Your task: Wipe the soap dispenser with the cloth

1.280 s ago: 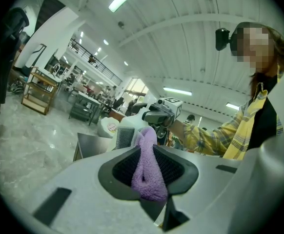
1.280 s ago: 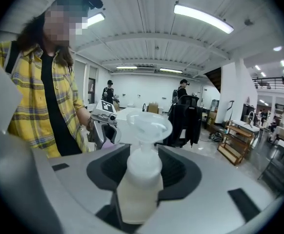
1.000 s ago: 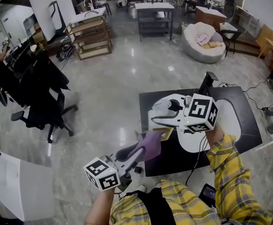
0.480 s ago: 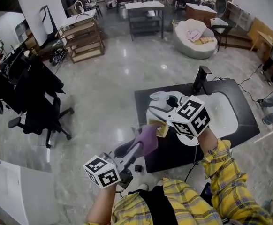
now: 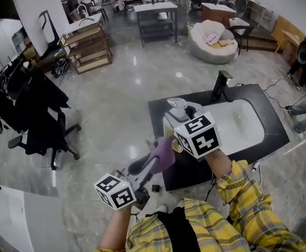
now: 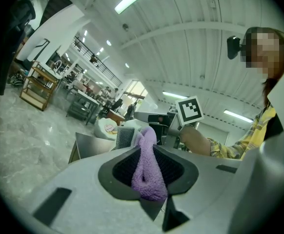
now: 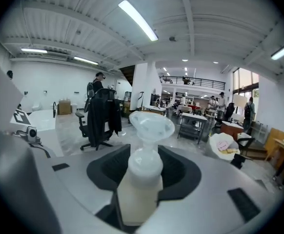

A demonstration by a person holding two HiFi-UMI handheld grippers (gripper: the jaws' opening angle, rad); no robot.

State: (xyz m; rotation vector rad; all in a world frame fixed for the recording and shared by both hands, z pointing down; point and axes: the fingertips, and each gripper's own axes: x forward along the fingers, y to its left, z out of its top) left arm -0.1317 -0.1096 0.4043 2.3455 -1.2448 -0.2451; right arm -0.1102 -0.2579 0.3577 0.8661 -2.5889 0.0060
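The soap dispenser point(image 7: 141, 177), with a cream body and a white pump top, stands between the jaws of my right gripper point(image 7: 142, 182), which is shut on it. In the head view the right gripper point(image 5: 176, 145) holds the dispenser point(image 5: 178, 147) over the left edge of the black counter point(image 5: 271, 135). My left gripper point(image 5: 161, 160) is shut on a purple cloth point(image 5: 164, 151). The cloth's free end is up against the dispenser. In the left gripper view the cloth point(image 6: 148, 167) is pinched upright in the left gripper point(image 6: 149, 172).
A white sink basin point(image 5: 242, 121) with a black faucet point(image 5: 219, 84) sits in the counter to the right. An office chair with a dark jacket point(image 5: 37, 106) stands at the left, with wooden shelves point(image 5: 91, 45), a metal table point(image 5: 155, 16) and a beanbag point(image 5: 211, 41) farther off.
The right gripper has turned and shifted left with the dispenser, bringing it closer to the cloth. The left gripper with the cloth has stayed put.
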